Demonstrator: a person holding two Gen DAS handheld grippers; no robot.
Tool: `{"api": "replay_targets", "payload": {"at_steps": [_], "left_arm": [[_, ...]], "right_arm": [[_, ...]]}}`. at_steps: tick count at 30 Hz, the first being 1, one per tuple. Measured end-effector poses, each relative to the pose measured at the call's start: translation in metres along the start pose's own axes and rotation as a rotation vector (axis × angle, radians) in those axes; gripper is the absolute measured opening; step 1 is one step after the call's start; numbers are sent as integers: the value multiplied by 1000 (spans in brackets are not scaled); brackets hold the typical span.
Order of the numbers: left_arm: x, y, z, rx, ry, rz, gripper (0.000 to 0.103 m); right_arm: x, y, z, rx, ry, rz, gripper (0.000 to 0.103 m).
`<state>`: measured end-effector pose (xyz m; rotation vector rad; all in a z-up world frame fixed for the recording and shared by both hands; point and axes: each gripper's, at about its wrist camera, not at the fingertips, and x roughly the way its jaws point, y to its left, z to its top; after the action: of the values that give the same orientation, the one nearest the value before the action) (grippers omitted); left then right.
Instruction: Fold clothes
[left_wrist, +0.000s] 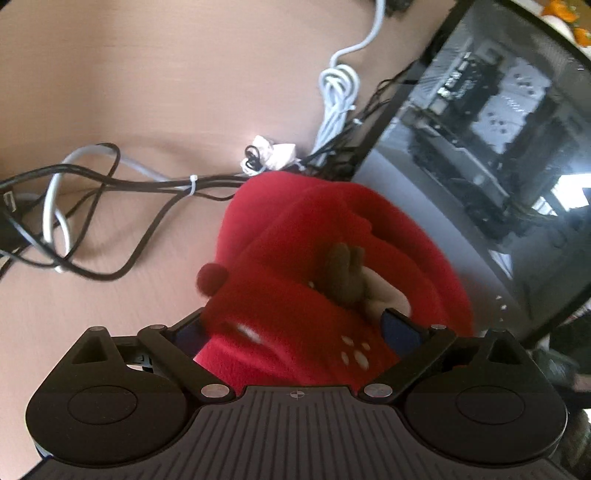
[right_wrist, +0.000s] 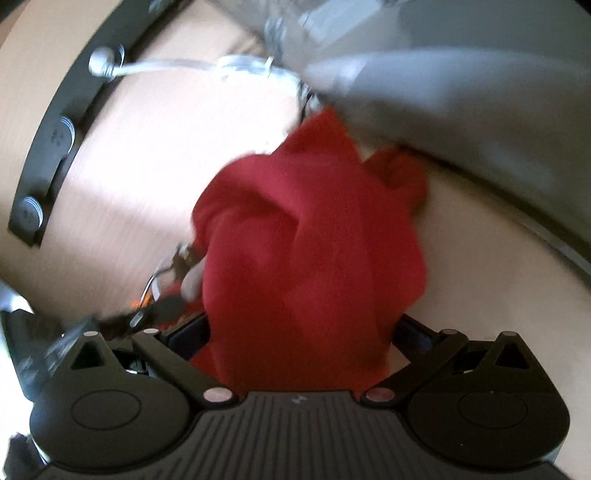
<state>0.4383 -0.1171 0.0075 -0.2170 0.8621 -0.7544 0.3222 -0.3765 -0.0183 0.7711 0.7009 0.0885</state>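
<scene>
Nearest the lens in the left wrist view, the left gripper (left_wrist: 295, 332) has red fleece bunched between its jaws, which look closed on it. The red garment (left_wrist: 332, 258) carries a pompom (left_wrist: 212, 278), a brown and tan appliqué and small white marks, and it hangs or lies bunched over the tabletop (left_wrist: 129, 92). In the right wrist view the right gripper (right_wrist: 299, 332) likewise has a thick fold of the same cloth (right_wrist: 314, 240) filling the gap between its jaws, so they appear clamped on it, though the contact itself is hidden by fabric.

With both grippers holding a crumpled bundle, this looks like the early step of folding: lifting and opening the piece out. The next move probably calls for drawing the two grips apart to spread the cloth flat, clear of the cables (left_wrist: 92, 206).

Farther off, the left view shows a tangle of black and grey leads, a coiled white cord (left_wrist: 338, 96) and a dark glass-sided computer case (left_wrist: 498, 129) beside the garment. The right view, heavily blurred, shows none of the decoration or tangle clearly; it adds a dark strip with round silver knobs (right_wrist: 51, 155) along the far left of the tabletop.
</scene>
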Motion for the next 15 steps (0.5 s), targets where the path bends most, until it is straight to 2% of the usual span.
{"api": "replay_targets", "payload": {"at_steps": [2,4,7,9,11,15], "left_arm": [[-8,-3,0,-13,-15,-39,89],[-20,-10,2,-3,-22,-109,89],[-42,-23,-3,64,-18,-182,89],[-57,-24,-11,94,-10,-181,90],[-71,-14,-13,49,-40,-163,92],[-91,5,-5,-44,-141,-76,93]], "right_arm": [[-3,2,5,-9,-23,10,103],[0,8,13,-51,-27,17,103],[10,33,23,-229,-38,8,103],[28,57,26,-439,12,-50,103],[42,71,16,-614,52,-105,103],[46,89,-14,-851,79,-142,103]]}}
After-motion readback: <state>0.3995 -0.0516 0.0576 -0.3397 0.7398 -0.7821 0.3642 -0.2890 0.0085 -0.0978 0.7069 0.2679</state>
